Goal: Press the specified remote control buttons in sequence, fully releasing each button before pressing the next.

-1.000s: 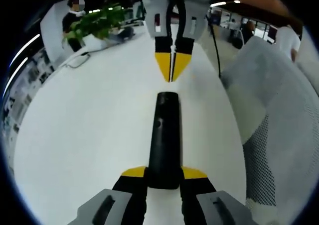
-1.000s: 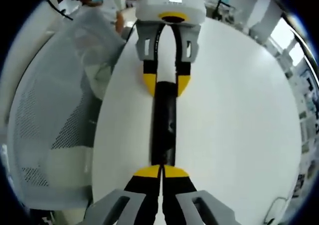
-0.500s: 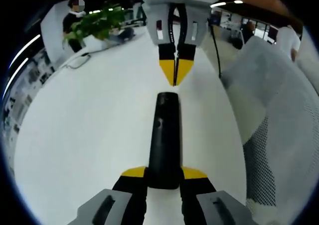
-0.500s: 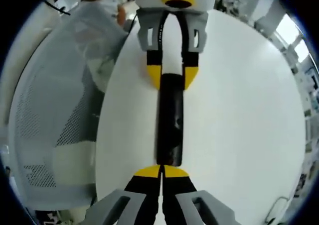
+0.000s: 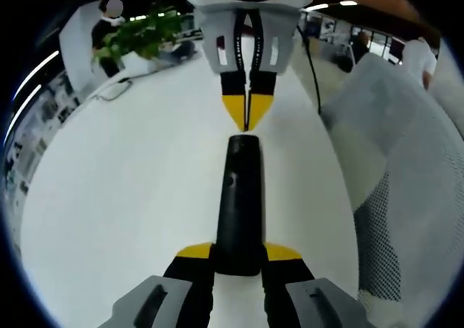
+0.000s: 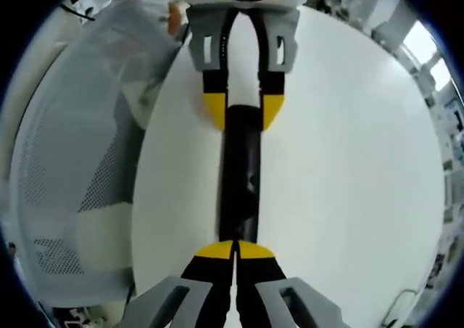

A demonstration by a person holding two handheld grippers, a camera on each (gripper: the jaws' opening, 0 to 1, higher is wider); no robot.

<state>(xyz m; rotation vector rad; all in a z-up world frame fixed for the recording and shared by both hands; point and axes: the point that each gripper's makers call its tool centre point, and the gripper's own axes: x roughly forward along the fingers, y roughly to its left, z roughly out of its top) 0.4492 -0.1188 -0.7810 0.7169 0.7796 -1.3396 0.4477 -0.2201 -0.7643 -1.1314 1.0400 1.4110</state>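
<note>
Remote control point(image 5: 238, 201), left gripper view: lies lengthwise at frame centre on white worktop point(image 5: 109, 190), near end clamped in left hand-held gripper point(image 5: 238, 252).
Right hand-held gripper point(image 5: 247, 114): jaws together, tip just above far end.
Right gripper view: remote control point(image 6: 240, 175) runs up from closed right hand-held gripper point(image 6: 235, 250) to left hand-held gripper point(image 6: 242, 113).

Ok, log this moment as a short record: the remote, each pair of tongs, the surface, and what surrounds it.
remote: black, slim remote lying flat on the table
left tongs: left tongs shut on the near end of the remote, yellow tips either side of it
right tongs: right tongs shut, tips together at the remote's other end, contact not clear
surface: white table
surroundings: white mesh chair beside the table; green plant at the far edge
</note>
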